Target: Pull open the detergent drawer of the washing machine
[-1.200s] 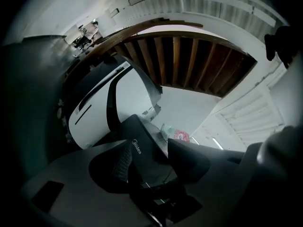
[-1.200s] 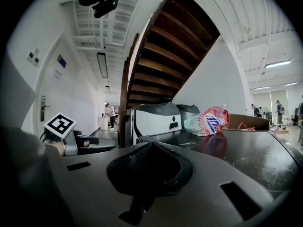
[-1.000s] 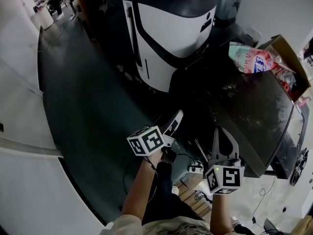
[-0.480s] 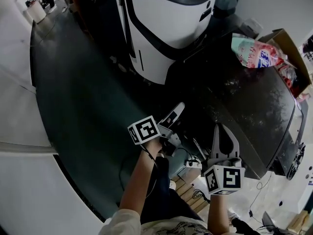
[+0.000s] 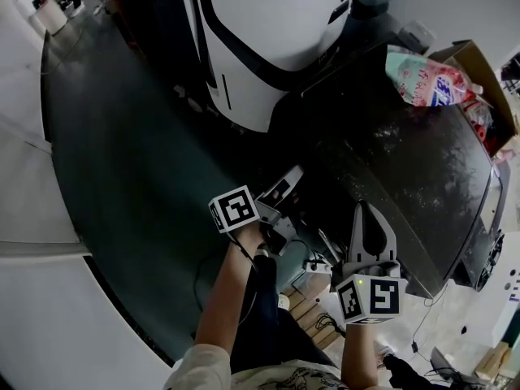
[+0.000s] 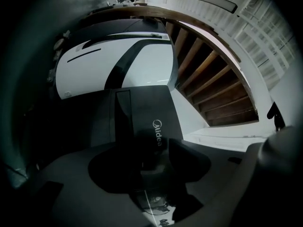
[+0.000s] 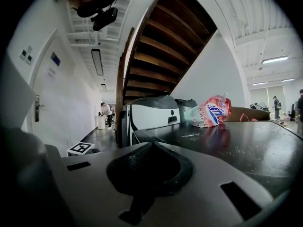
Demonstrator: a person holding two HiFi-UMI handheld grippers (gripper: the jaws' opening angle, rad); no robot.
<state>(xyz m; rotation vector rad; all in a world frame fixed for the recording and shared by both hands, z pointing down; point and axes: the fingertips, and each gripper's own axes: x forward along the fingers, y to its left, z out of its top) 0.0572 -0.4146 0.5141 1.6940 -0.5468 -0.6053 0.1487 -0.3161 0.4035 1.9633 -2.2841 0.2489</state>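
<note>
The left gripper aims its parted, empty jaws at the dark Midea washing machine. Its detergent drawer, apparently the tall panel beside the logo, sits flush and untouched. The right gripper, clenched on nothing, hangs back, likely leaving room.

The left grey marker-cubed gripper is angling far-right, its jaws indistinct in shadow; the right grey gripper is pressing its jaws together.
</note>
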